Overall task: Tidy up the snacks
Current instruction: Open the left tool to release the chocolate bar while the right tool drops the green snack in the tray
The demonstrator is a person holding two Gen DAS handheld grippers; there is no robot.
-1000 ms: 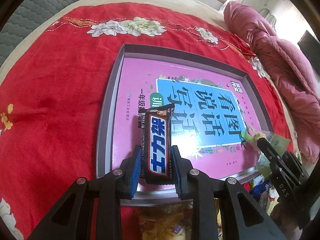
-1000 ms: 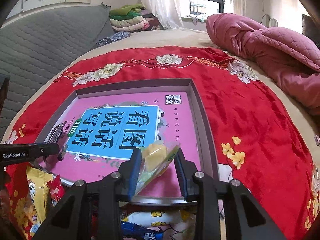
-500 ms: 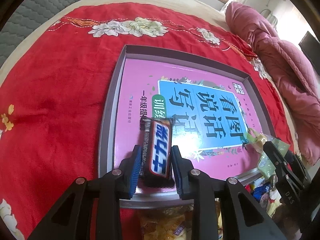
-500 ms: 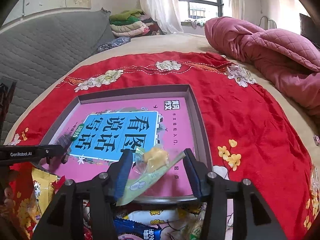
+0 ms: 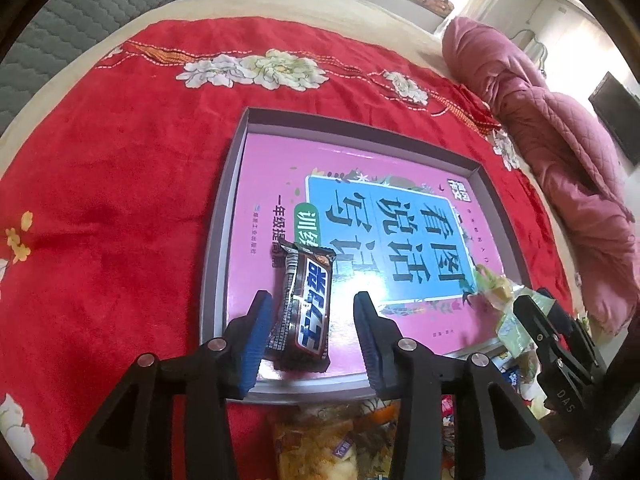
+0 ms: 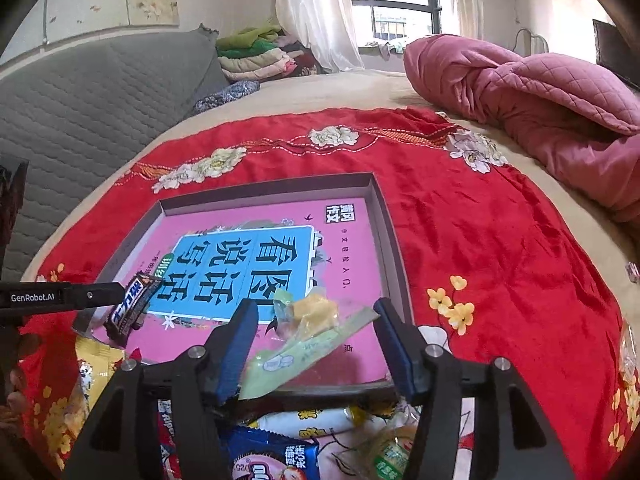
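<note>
Snacks in bright crinkled wrappers lie heaped point(image 6: 288, 436) at the near edge of the bed, just below both hand-held grippers and in front of a shallow grey cardboard tray point(image 5: 216, 248) whose floor is covered by a pink book with a blue title panel point(image 5: 360, 216). The left hand-held gripper point(image 5: 310, 334) has its blue-padded jaws opening, and a dark brown chocolate bar with white lettering on blue point(image 5: 305, 312) sits between them, leaning close to the left pad with a clear gap to the right pad, its lower end resting on the tray's near left corner. The right hand-held gripper point(image 6: 314, 344) is likewise opening; a pale green clear-film packet holding a yellow sweet point(image 6: 308, 332) lies loosely between its pads, over the near right part of the tray, and neither pad presses on it. The tray rests on a red satin cloth embroidered with white and yellow flowers point(image 5: 120, 184). Further off, to the right, lies a bunched pink quilted blanket point(image 6: 532, 112), and a grey quilted mattress point(image 6: 92, 92) stands along the left.
</note>
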